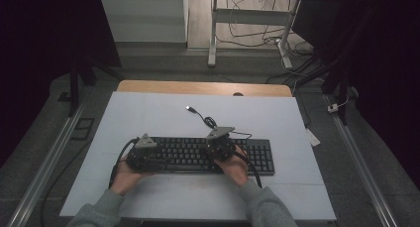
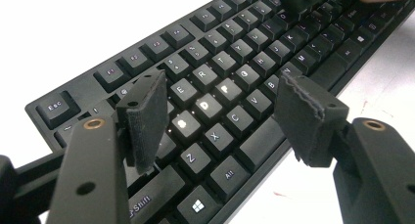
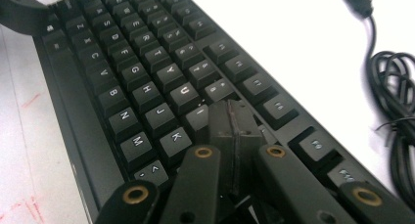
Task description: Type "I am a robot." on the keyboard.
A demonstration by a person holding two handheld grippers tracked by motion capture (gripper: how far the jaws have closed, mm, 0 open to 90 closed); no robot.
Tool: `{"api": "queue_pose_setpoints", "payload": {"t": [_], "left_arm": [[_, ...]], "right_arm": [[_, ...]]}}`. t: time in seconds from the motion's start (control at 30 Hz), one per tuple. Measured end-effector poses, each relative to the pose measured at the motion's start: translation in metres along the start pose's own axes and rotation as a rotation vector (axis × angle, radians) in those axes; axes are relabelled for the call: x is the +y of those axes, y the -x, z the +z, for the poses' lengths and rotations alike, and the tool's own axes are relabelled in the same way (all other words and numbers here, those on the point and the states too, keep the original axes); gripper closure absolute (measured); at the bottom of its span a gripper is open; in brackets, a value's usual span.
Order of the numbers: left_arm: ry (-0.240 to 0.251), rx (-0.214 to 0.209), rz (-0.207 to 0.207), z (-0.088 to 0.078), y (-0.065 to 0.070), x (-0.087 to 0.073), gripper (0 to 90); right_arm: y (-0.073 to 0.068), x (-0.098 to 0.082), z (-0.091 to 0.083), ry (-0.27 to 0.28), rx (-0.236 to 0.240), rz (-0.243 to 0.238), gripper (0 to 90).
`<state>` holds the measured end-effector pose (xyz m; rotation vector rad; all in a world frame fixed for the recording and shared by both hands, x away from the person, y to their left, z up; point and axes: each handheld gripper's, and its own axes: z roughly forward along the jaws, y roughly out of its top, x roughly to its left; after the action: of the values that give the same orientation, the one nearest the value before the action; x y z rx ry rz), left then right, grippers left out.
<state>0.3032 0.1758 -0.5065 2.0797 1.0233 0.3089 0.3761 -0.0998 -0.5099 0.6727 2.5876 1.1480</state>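
Keyboard [image 1: 208, 155] lies flat on the white surface [image 1: 148, 113], near its front edge. Left gripper [image 2: 230, 121] hovers over the D key, fingers apart. Right gripper [image 3: 234, 131] has fingers together, tip on a key near K. Push straight down, one key only, gently.

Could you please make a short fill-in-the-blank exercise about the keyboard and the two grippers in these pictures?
1. The left gripper hangs over the keyboard with its jaws ____.
2. The right gripper has its jaws ____, tips together over the keys.
3. The keyboard's cable ends in a plug that lies ____ on the white table.
4. The keyboard's colour is ____.

Missing words: open; shut; unplugged; black
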Motion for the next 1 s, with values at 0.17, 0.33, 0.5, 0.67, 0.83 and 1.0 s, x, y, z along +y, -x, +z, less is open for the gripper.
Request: {"api": "queue_pose_setpoints", "payload": {"t": [0.17,0.33,0.5,0.67,0.83,1.0], "left_arm": [[0.002,0.003,0.003,-0.001,-0.001,0.000,36.8],[0.001,0.004,0.005,0.000,0.000,0.000,36.5],[-0.001,0.008,0.007,0.000,0.001,-0.001,36.2],[0.000,0.010,0.008,0.000,0.000,-0.001,36.2],[0.001,0.011,0.007,-0.001,-0.001,-0.001,36.1],[0.006,0.012,0.003,-0.002,-0.001,-0.001,36.1]], "right_arm": [[0.003,-0.002,-0.011,0.025,-0.006,0.020,89.7],[0.004,-0.009,-0.025,0.038,-0.013,0.026,89.2],[0.008,-0.021,-0.042,0.054,-0.029,0.038,72.7],[0.014,-0.033,-0.059,0.086,-0.041,0.055,59.7],[0.015,-0.045,-0.076,0.098,-0.050,0.047,53.8],[0.017,-0.054,-0.090,0.119,-0.069,0.052,51.6]]}}
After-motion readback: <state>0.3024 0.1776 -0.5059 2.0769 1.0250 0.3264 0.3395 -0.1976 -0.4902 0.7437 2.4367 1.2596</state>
